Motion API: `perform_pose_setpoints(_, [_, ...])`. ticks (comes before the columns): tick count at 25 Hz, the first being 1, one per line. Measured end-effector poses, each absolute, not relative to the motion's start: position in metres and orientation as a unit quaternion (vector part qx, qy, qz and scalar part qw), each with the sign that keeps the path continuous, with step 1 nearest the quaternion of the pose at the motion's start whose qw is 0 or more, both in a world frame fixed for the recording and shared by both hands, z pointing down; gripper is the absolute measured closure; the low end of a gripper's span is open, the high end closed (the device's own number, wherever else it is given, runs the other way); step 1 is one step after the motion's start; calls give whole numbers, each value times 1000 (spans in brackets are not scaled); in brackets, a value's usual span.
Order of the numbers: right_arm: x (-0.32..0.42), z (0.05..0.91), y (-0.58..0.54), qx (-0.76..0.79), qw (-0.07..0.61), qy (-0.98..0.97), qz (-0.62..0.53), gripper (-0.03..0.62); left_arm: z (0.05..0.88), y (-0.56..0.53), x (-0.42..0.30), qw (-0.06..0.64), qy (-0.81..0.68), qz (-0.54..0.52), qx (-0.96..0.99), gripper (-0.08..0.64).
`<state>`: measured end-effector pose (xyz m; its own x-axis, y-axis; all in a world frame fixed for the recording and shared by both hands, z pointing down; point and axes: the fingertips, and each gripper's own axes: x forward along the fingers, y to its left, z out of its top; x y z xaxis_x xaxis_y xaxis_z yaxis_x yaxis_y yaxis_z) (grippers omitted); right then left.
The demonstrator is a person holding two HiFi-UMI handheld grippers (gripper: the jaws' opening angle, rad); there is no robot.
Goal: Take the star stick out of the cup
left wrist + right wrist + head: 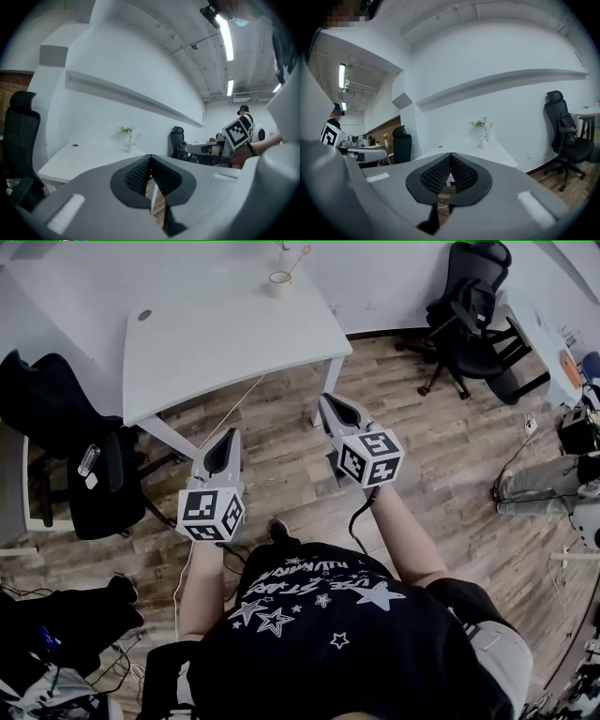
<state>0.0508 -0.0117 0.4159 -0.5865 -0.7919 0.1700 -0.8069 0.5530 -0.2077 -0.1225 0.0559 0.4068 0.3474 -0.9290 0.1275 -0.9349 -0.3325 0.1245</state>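
Note:
A small white cup [279,283] stands at the far edge of the white table [216,334], against the wall. The thin star stick [299,259] leans out of it to the right, beside a sprig of flowers. The cup [131,147] is small and distant in the left gripper view, and the cup [483,141] is equally far in the right gripper view. My left gripper [225,437] is shut and empty, held over the floor short of the table's near edge. The right gripper [325,401], also shut and empty, hovers near the table's front right leg.
A black office chair [70,451] stands left of the table, and another black chair [469,320] at the back right. A cable [217,423] runs across the wooden floor under the table. A second desk [548,343] and clutter sit at the right edge.

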Motion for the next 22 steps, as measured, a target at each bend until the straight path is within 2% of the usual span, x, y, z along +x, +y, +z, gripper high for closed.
perform_pose_setpoints(10, [-2,421,-70,473,24,-869,142,577,403,-1,-191,80,-575,13,814,558])
perform_pose_setpoints(22, [-10,441,-165,475,21,-866,159,577,418,-77,-207,96,-590,12,802,558])
